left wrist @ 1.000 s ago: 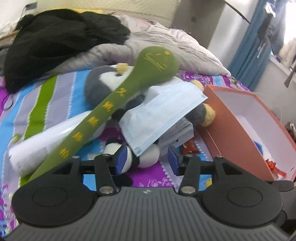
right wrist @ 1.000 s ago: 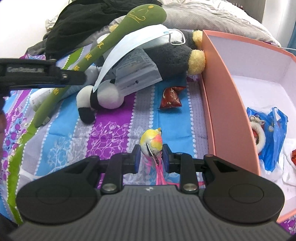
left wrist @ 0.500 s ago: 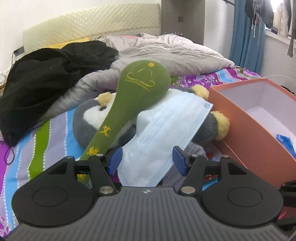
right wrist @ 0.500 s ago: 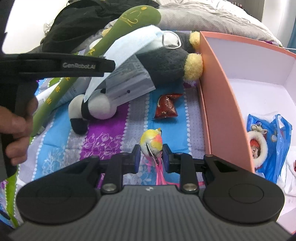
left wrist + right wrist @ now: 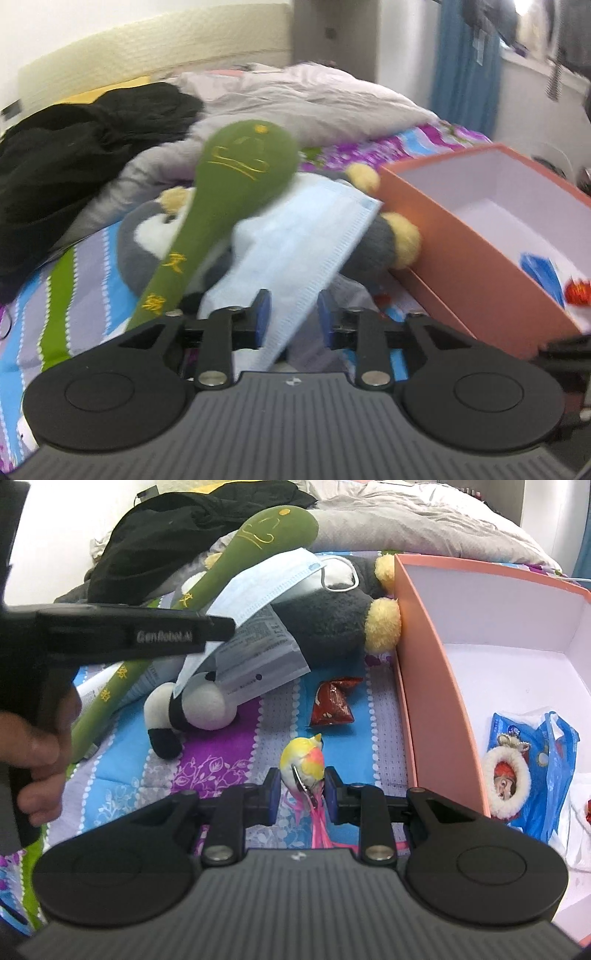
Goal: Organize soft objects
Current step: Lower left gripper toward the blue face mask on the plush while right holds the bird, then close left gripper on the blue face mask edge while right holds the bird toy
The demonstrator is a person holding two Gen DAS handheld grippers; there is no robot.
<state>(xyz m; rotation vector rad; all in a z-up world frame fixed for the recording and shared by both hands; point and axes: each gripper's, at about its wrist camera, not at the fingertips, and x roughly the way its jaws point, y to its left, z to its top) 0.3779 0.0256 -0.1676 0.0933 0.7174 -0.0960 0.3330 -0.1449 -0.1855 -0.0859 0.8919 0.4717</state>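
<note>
A light blue face mask (image 5: 299, 254) drapes over a grey plush penguin (image 5: 147, 240) under a long green plush spoon (image 5: 229, 192). My left gripper (image 5: 293, 319) is open, its fingers on either side of the mask's lower edge. My right gripper (image 5: 300, 794) is shut on a small yellow and orange toy bird (image 5: 302, 766) with pink tail strands, just above the bedsheet. The mask (image 5: 266, 587), penguin (image 5: 325, 616), spoon (image 5: 221, 568) and a small panda plush (image 5: 195, 709) show in the right wrist view. The left gripper's body (image 5: 122, 635) crosses that view.
An open orange box (image 5: 417, 686) stands at the right on the bed, holding a blue bag (image 5: 535, 768) and a Santa toy (image 5: 506, 779). A red snack packet (image 5: 332, 701) lies on the sheet. Black clothes (image 5: 74, 147) and a grey duvet (image 5: 314, 99) lie behind.
My left gripper has moved forward to the mask and its jaws have narrowed around the mask's edge. The right gripper has kept hold of the bird and barely moved.
</note>
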